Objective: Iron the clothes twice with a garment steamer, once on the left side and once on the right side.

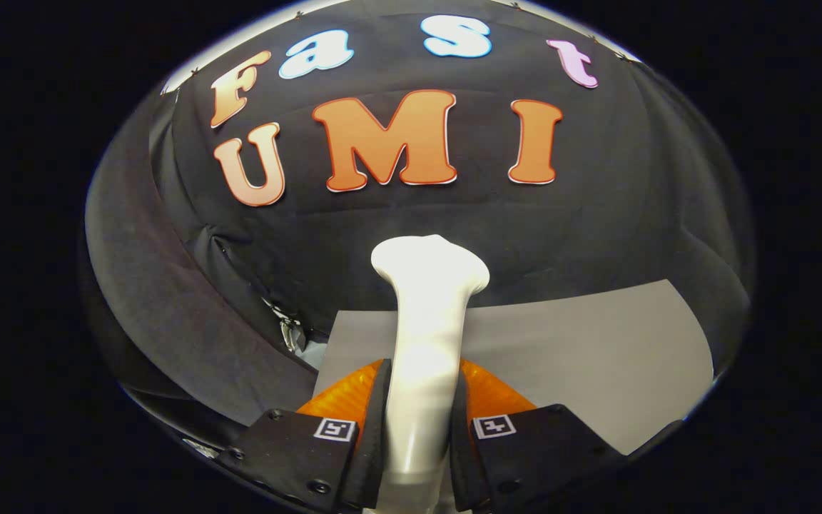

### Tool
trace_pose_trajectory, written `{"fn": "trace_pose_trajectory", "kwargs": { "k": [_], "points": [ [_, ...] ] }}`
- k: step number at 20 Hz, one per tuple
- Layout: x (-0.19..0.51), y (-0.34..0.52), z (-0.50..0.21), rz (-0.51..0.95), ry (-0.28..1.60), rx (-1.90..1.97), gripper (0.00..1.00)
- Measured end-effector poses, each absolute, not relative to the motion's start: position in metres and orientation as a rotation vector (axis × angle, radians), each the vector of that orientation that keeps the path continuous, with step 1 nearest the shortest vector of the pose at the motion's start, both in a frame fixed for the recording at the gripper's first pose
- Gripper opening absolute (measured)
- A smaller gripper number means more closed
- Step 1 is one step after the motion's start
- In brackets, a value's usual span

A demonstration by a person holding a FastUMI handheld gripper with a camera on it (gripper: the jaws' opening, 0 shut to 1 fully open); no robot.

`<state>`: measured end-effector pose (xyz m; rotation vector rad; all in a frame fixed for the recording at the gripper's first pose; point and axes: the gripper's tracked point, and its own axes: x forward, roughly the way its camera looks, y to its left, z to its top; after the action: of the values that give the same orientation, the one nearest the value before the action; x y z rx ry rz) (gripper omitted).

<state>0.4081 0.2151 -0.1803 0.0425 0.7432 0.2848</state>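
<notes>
Gripped between the two fingers of the tool (pixel 422 428) is a white garment steamer (pixel 425 321), seen in the gripper view with both fingers closed tight against the sides of its handle. Its slim white body is held upright and runs forward from between the fingers, widening at the far end into a flared head that is set against the black cloth wall (pixel 596 228) of the booth. Each finger (pixel 375 421) is pressed flat on the handle, one on either side, with no gap visible between pad and plastic. A square printed marker (pixel 335 428) is carried on the top of each finger block. Behind the fingers, on both sides of the steamer's body, an orange ribbed part (pixel 486 392) is seen; what it belongs to cannot be told. Beyond the fingers a grey table (pixel 596 357) surface is spread out, reaching back to the foot of the cloth wall. To the left of the table the black cloth is gathered into folds, and a small shiny metal fitting (pixel 290 332) is caught where the cloth meets the table's near corner. The steamer's head is held above the table's far edge, its face turned away, so its underside cannot be made out
</notes>
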Motion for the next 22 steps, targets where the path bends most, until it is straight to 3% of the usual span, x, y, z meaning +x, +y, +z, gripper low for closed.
{"fn": "trace_pose_trajectory", "kwargs": {
  "k": [10, 22],
  "points": [
    [0.363, 0.164, -0.119, 0.168, 0.479, -0.038, 0.45],
    [0.243, 0.145, -0.041, 0.12, 0.244, 0.054, 0.45]
  ]
}}
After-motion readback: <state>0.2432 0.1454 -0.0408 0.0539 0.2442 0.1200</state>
